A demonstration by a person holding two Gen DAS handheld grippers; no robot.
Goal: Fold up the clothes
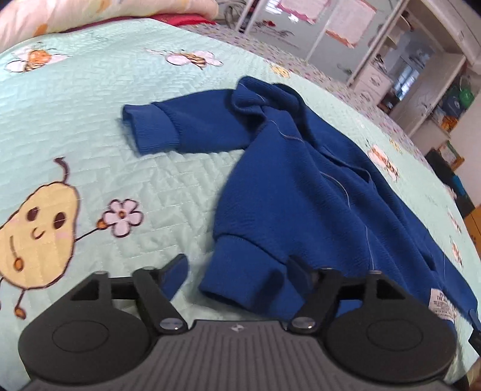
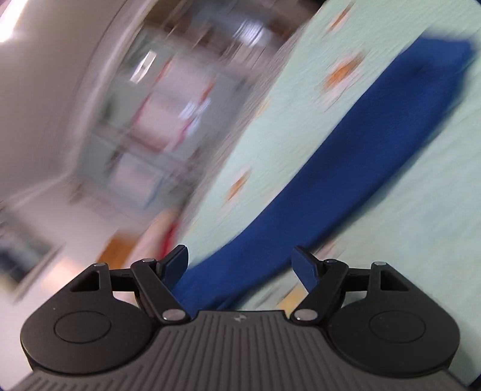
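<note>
A blue knit sweater (image 1: 315, 186) lies crumpled, inside out, on the pale green quilt (image 1: 120, 120), one sleeve stretched to the left with its ribbed cuff (image 1: 147, 126). My left gripper (image 1: 237, 273) is open, its jaws on either side of the near ribbed cuff (image 1: 243, 276). In the right wrist view, blurred by motion, a long strip of the blue sweater (image 2: 345, 156) runs diagonally across the quilt (image 2: 421, 195). My right gripper (image 2: 240, 264) is open with the cloth's near end between its jaws.
The quilt has a pear cartoon (image 1: 36, 234), a flower and bees. Pillows (image 1: 90, 15) lie at the bed's head. White shelving and drawers (image 1: 390, 69) stand past the bed's far edge. A white care label (image 1: 442, 306) shows on the sweater's hem.
</note>
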